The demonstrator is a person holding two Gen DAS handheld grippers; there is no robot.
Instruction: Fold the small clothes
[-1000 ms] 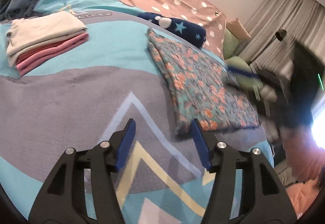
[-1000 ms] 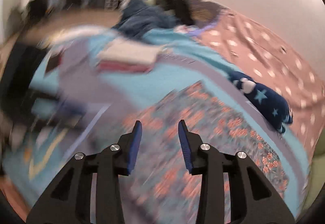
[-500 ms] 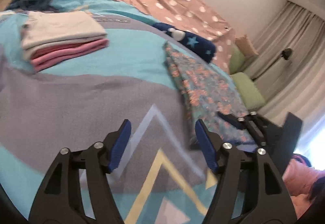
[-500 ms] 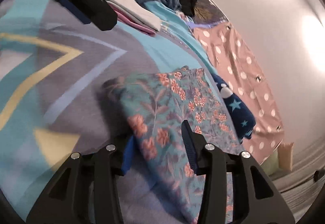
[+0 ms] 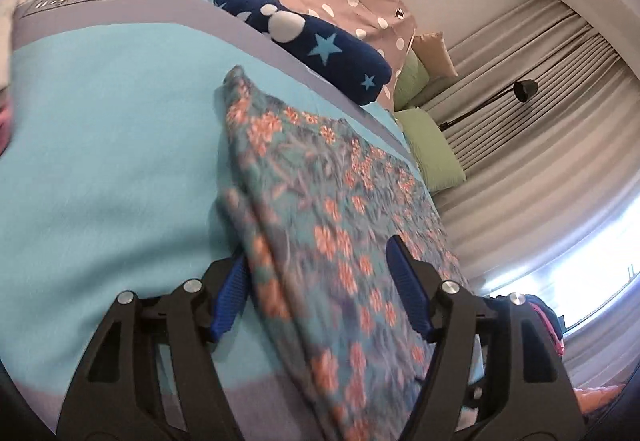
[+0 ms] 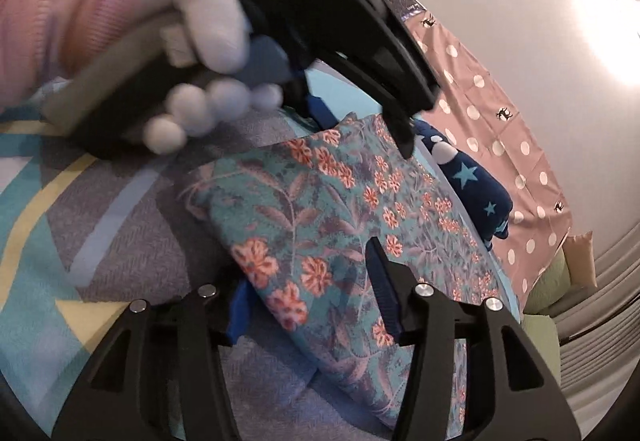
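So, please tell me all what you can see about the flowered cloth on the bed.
The flowered cloth is thin teal fabric printed with orange-pink flowers and grey leaves. It lies folded flat, in layers, on the striped blanket, beside a navy star-patterned garment. The left gripper and the right gripper each straddle its near edge, jaws open after just widening; neither visibly pinches it.

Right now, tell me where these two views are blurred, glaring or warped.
Left wrist view: the near floral garment is smeared by motion, the window at right is blown out, and the curtains bow with fisheye. Right wrist view: the gloved hand holding the left gripper is blurred, and bright glare spots the wall.
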